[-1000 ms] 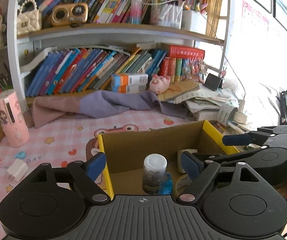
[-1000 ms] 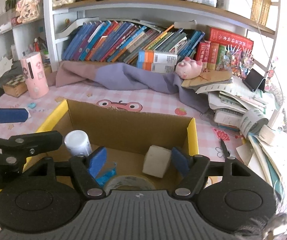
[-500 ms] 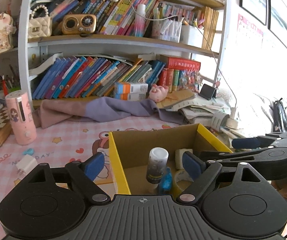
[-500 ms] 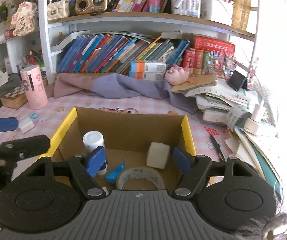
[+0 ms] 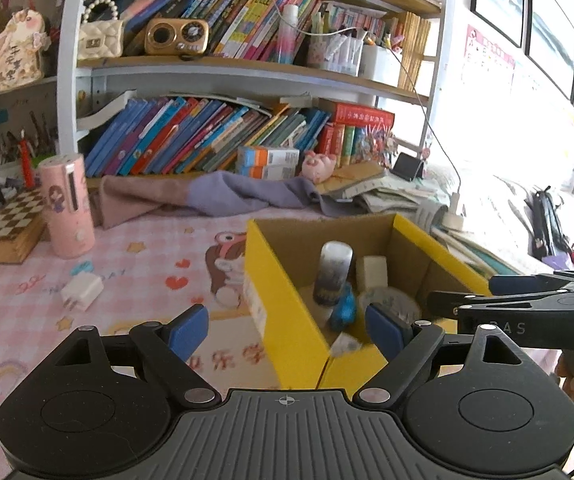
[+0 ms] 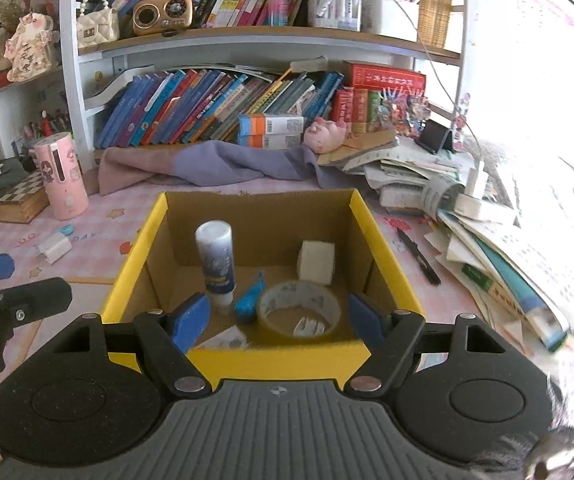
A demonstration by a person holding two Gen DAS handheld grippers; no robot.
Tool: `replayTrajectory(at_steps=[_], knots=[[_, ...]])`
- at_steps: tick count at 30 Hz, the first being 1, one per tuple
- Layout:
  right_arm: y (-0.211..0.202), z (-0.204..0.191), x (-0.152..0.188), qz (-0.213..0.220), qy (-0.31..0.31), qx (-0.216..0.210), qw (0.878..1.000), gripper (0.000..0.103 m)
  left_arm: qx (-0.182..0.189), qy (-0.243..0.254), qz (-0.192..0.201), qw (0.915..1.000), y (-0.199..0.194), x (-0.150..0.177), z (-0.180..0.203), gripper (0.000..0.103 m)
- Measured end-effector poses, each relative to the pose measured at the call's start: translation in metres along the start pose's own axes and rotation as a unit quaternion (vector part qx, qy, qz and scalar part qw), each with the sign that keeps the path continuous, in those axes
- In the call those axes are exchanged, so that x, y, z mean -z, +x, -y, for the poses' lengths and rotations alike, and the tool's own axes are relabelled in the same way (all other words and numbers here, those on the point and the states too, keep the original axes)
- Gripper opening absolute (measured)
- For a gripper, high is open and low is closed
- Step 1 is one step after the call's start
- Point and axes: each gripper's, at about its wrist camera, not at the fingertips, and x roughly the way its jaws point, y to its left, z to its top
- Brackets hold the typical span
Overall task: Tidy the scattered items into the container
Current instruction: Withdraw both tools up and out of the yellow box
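Observation:
A yellow cardboard box (image 6: 147, 232) stands on the pink desk mat. Inside it are a white-capped glue bottle (image 6: 215, 256) standing upright, a white cube (image 6: 315, 262), a tape roll (image 6: 299, 308) and a small blue item (image 6: 249, 300). My right gripper (image 6: 278, 318) hovers at the box's near wall, its jaws opening with nothing between the pads. My left gripper (image 5: 287, 328) is open and empty at the box's (image 5: 279, 292) near left corner. A white charger plug (image 5: 81, 291) lies loose on the mat to the left, and a black pen (image 6: 417, 254) lies right of the box.
A pink cylinder (image 5: 67, 204) and a chessboard box (image 5: 5, 228) stand at the left. Purple cloth (image 6: 215, 168) lies along the bookshelf behind the box. Piled papers and books (image 6: 487, 240) crowd the right side. A small blue bit (image 6: 66, 229) sits by the charger.
Both grippers have drawn back from the box, so it looks farther off and more of the mat shows. The right jaws have spread wider. The box contents have not moved.

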Motion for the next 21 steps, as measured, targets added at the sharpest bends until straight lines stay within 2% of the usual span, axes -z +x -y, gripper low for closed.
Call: replayTrajectory(at_steps=[11,21], knots=[[-0.044,-0.044,0.048,-0.015,0.024,0.026,0.999,0.08,0.018,0.017,-0.02,0.9995,-0.043,0.029,-0.025,0.088],[-0.069,-0.078,0.075,-0.025,0.038,0.033,0.998,0.081,0.028,0.027,-0.03,0.9988,-0.07,0.046,-0.043,0.088]])
